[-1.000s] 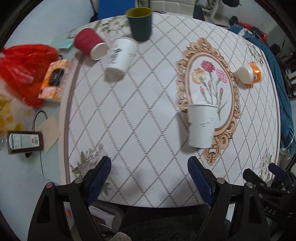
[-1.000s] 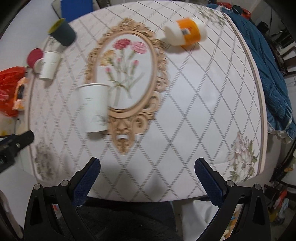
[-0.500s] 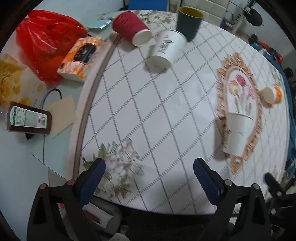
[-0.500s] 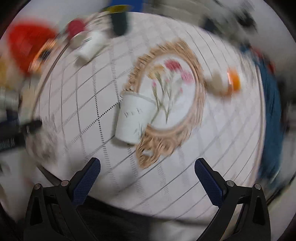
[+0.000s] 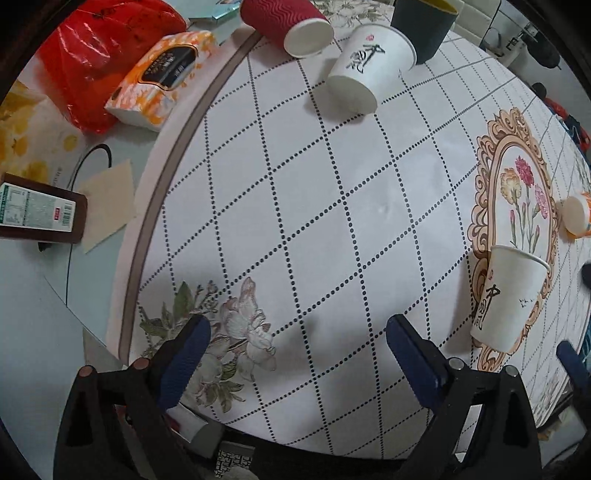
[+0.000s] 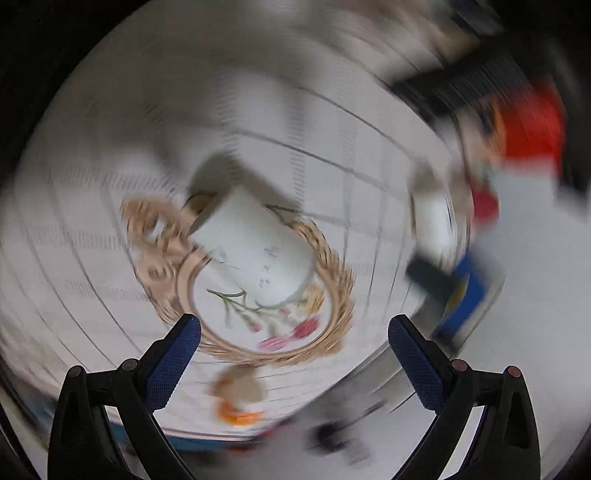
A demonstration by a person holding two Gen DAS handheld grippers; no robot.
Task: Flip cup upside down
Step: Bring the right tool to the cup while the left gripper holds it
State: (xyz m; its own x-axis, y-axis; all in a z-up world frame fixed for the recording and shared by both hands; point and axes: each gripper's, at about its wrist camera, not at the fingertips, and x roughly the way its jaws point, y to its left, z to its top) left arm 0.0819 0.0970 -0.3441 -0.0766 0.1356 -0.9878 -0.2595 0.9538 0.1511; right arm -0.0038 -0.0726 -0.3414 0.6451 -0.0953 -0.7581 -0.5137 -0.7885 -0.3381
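A white paper cup (image 5: 508, 299) with dark lettering stands upright, mouth up, on the ornate flower frame printed on the tablecloth, to the right of my left gripper (image 5: 295, 354). The left gripper is open and empty above the near table edge. In the blurred right wrist view the same cup (image 6: 255, 254) sits ahead of my right gripper (image 6: 293, 350), which is open, empty and turned over relative to the table. The right gripper's blue fingertips (image 5: 570, 360) show at the far right of the left wrist view.
At the far side lie a red ribbed cup (image 5: 284, 22) and a white printed cup (image 5: 369, 70), with a dark green cup (image 5: 424, 26) standing. An orange cup (image 5: 578, 218) lies at the right. A tissue pack (image 5: 162, 77), red bag (image 5: 99, 55) and brown box (image 5: 37, 214) sit left of the tablecloth.
The left gripper has swung left and closer to the table. The right gripper has rotated sharply, so the table now appears upside down and smeared. The cup has not moved.
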